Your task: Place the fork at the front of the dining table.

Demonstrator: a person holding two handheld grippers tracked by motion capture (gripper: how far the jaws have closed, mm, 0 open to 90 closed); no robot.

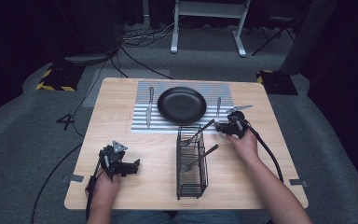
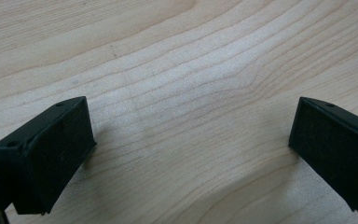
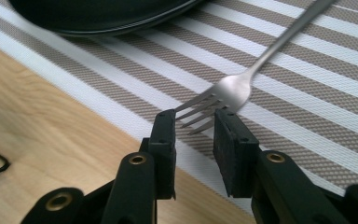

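The left gripper (image 1: 131, 166) sat on the wooden table (image 1: 121, 98), its jaws wide apart and holding nothing. Farther off, the right gripper (image 3: 193, 126) had its jaws a little apart around the fork (image 3: 235, 88) prongs. The fork lay on the striped mat (image 3: 307, 126), right of the black plate (image 1: 182, 104).

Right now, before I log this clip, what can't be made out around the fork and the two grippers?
- Fork: right gripper view, handle end cut off by the top edge.
- Right gripper: whether its pads touch the tines is unclear; the jaws stand narrowly apart.
- Plate: cut off by the top edge.
- Basket: high view, utensils inside too small to identify.
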